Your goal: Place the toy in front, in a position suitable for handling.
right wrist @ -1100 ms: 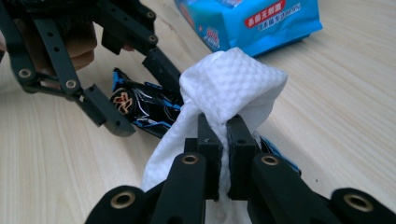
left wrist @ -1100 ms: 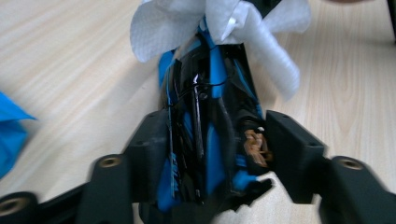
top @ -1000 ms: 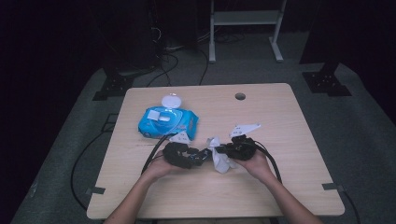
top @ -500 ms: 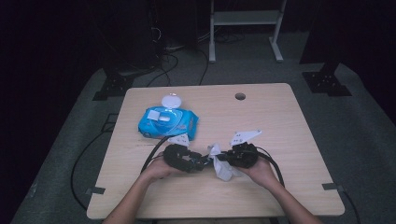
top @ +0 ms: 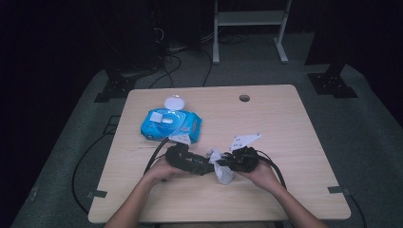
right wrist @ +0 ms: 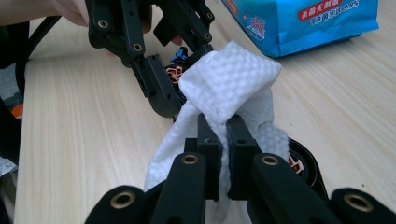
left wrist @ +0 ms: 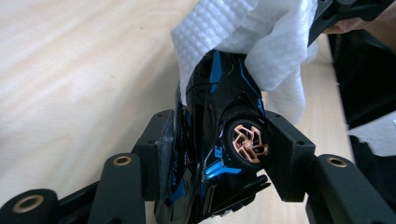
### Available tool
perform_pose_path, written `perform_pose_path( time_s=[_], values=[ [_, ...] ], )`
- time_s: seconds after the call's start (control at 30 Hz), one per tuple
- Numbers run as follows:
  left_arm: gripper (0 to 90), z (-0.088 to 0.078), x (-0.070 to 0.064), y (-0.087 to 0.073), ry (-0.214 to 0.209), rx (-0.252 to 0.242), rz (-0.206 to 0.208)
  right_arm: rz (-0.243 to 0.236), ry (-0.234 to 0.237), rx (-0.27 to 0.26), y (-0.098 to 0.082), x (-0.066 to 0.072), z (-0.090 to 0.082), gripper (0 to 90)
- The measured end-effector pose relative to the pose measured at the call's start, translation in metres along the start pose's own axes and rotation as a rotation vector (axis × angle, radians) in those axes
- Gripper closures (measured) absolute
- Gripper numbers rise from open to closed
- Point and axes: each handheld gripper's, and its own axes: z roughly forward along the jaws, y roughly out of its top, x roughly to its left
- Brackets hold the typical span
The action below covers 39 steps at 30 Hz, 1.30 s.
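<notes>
Left gripper (left wrist: 219, 154): jaws just closing, pads clamped on toy car (left wrist: 224, 140) | Right gripper (right wrist: 223, 140): jaws nearly together, pinching wipe (right wrist: 233, 79) draped over car's far end | Change: both hands nearer table front; wiping under way, judged | Hidden: car's covered end; pack (top: 170, 124) label cropped in right gripper view

Table brightly lit; surroundings dark; close-ups soft.

1 toy car (left wrist: 219, 135), 1 wipe (top: 222, 168), 1 wipes pack (top: 170, 124)
</notes>
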Motion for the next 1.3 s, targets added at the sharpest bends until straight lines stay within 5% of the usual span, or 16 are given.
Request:
perform_pose_path(
  time_s=[0.13, 0.23, 0.33, 0.47, 0.57, 0.73, 0.87, 1.0, 1.07, 1.13, 1.3],
  values=[
    [48.4, -0.004, -0.001, 0.003, 0.072, -0.022, 0.032, 0.044, 0.008, 0.01, 0.007, -0.007, 0.006, 86.3],
    [56.2, -0.006, 0.002, 0.006, 0.067, -0.019, 0.021, 0.097, 0.015, 0.028, 0.014, -0.013, 0.011, 86.2],
    [58.4, -0.007, 0.012, 0.009, -0.027, -0.006, -0.066, 0.096, 0.004, 0.037, 0.019, -0.015, 0.013, 86.1],
    [58.6, -0.004, 0.015, 0.009, -0.087, 0.005, -0.091, 0.077, 0.023, 0.056, 0.021, -0.012, 0.01, 86.1],
    [58.6, -0.001, 0.021, 0.008, -0.176, 0.027, -0.15, 0.083, 0.053, 0.067, 0.019, -0.011, 0.009, 86.1],
    [51.3, 0.005, 0.018, 0.014, -0.036, 0.026, -0.062, 0.112, 0.037, 0.053, 0.018, -0.018, 0.011, 86.1],
    [44.0, 0.008, 0.018, 0.014, 0.031, 0.006, -0.015, 0.128, 0.01, 0.028, 0.015, -0.026, 0.014, 86.1],
    [34.4, 0.008, 0.014, 0.012, 0.084, -0.01, 0.05, 0.121, -0.047, 0.07, 0.009, -0.033, 0.023, 86.1],
    [30.4, 0.007, 0.013, 0.011, 0.085, -0.022, 0.05, 0.116, -0.056, 0.07, 0.007, -0.035, 0.026, 86.1],
    [24.3, 0.007, 0.005, 0.007, 0.118, -0.01, 0.099, 0.134, -0.062, 0.058, 0.002, -0.036, 0.028, 86.1],
    [11.6, 0.007, -0.009, -0.002, 0.185, -0.022, 0.125, 0.12, -0.093, 0.069, -0.001, -0.03, 0.024, 86.0]
  ],
)
